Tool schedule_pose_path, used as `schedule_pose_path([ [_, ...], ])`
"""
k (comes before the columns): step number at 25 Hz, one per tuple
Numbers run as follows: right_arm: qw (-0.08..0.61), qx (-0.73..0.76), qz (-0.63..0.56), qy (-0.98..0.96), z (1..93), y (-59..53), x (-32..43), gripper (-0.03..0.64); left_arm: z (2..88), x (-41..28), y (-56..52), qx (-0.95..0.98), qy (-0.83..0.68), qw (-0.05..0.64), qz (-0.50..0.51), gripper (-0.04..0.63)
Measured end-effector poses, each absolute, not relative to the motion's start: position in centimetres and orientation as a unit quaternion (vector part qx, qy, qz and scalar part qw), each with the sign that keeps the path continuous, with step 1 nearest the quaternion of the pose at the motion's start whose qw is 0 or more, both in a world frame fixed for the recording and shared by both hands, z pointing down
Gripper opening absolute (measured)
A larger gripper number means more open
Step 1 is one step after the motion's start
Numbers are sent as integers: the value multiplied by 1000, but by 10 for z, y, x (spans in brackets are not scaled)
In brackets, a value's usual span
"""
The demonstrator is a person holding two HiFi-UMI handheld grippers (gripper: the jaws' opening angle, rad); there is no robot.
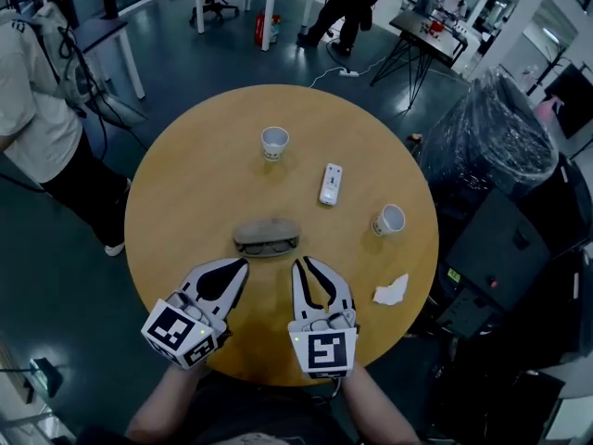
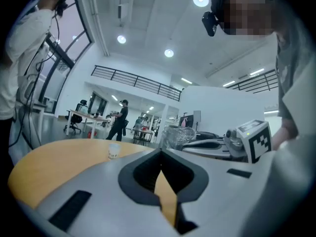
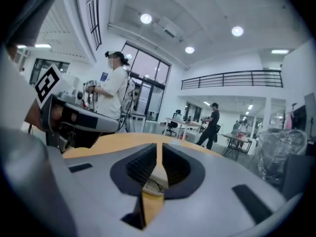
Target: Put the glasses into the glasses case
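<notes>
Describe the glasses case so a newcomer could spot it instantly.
Start from the round wooden table in the head view. On its near half, roughly central, lies the glasses case. It is the only low, oblong, grey-brown thing there, unlike the far paper cup, the right paper cup, the white remote and the crumpled tissue.

No words, numbers or brand names can be read anywhere. The only signs are coded black-and-white square markers, blocky patterns without letters, on the grey cube (image 1: 181, 334) of the left claw (image 1: 243, 265) and on the grey cube (image 1: 326, 350) of the right claw (image 1: 303, 263). A small yellow sticker (image 1: 454, 275) on the black machine (image 1: 505, 248) beside the round wooden desk (image 1: 185, 184) is too small to read.
</notes>
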State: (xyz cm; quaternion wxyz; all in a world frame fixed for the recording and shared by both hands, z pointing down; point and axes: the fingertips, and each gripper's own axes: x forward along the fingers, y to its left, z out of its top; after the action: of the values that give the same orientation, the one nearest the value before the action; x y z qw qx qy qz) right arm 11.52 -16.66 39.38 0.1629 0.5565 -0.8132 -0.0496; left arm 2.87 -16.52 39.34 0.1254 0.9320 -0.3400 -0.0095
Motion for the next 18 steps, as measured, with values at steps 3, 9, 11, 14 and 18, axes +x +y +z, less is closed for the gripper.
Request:
schedule_pose_path([
  [3, 99, 577, -53, -809, 363, -144, 126, 0, 360, 37, -143, 937, -338, 89, -28, 6],
  [9, 24, 582, 2, -813, 341, -92, 144, -12, 330, 58, -86, 943, -329, 47, -38, 6],
  [11, -5, 577, 43, -816, 345, -77, 149, -12, 330, 66, -69, 945, -320, 48, -39, 6],
  [14, -24, 578, 87, -811, 356, -56, 158, -12, 333, 76, -45, 949, -311, 50, -33, 6],
  [18, -18, 584, 86, -807, 358, -32, 167, -14, 327, 79, -23, 948, -313, 53, -38, 6],
])
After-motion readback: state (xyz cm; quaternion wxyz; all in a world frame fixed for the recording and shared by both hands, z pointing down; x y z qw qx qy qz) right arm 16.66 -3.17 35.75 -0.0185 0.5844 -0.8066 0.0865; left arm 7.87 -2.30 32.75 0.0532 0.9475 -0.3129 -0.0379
